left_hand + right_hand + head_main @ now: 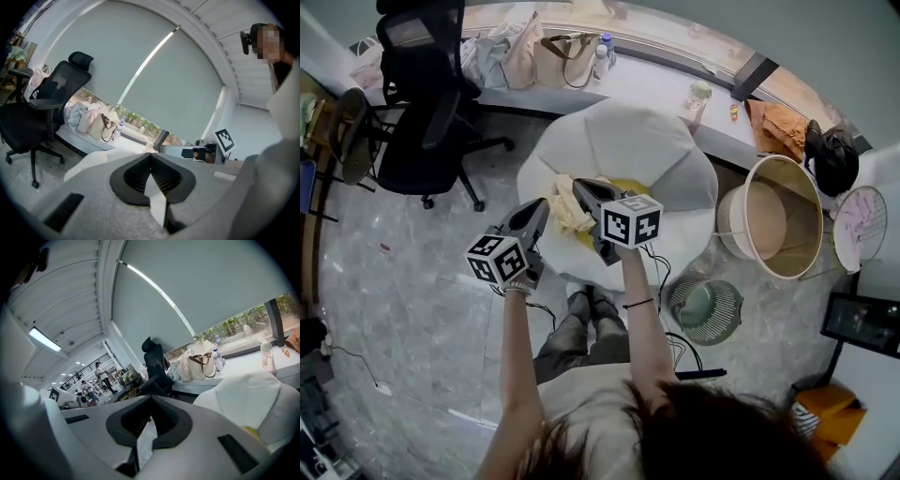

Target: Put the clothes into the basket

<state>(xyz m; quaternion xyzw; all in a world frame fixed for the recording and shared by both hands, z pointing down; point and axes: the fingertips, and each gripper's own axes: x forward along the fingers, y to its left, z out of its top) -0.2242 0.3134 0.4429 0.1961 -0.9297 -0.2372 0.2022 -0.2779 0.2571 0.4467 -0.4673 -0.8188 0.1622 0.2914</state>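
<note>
A cream cloth (565, 210) and a yellow cloth (630, 187) lie on a white beanbag seat (619, 141). The yellow cloth (251, 431) also shows low in the right gripper view. My left gripper (544, 208) hangs just left of the cream cloth, and my right gripper (579, 187) is over its upper edge. In both gripper views the jaws meet at the tips, left gripper (150, 154) and right gripper (150, 397), with no cloth between them. The beige laundry basket (748, 223) stands on the floor to the right of the seat, with nothing showing inside it.
A black office chair (427, 94) stands at the left. Bags (553, 56), a bottle and an orange cloth (778, 127) sit on the window ledge behind. A round fan (708, 309) lies on the floor below the basket, and a cable runs beside the person's feet.
</note>
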